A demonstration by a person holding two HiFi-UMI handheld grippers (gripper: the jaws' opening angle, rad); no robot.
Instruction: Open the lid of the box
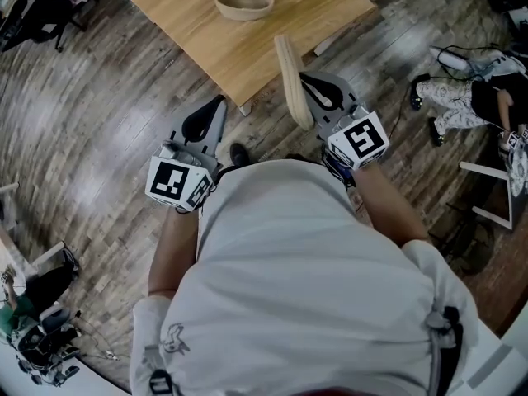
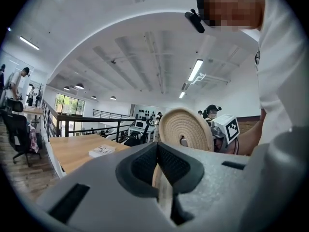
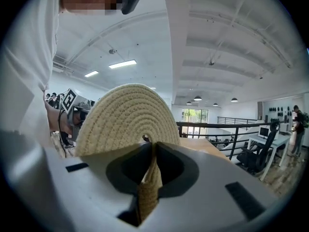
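Note:
The box is a round woven basket (image 1: 245, 1) standing open on the wooden table (image 1: 190, 7). Its flat coiled-rope lid (image 1: 292, 81) is off the basket and stands on edge, held in the air near the table's front corner. My right gripper (image 1: 313, 89) is shut on the lid's rim; in the right gripper view the lid (image 3: 128, 115) rises as a disc out of the right gripper (image 3: 153, 146). My left gripper (image 1: 216, 107) hangs over the floor left of the lid, shut, with nothing in it. From the left gripper (image 2: 158, 146) the lid (image 2: 186, 127) shows beyond.
The person's own white-clad body fills the lower head view. Someone sits on the floor at right (image 1: 462, 97) near white stand legs (image 1: 491, 196). A dark chair (image 1: 33, 15) is at top left, gear (image 1: 41, 345) at bottom left. A booklet (image 2: 102, 150) lies on the table.

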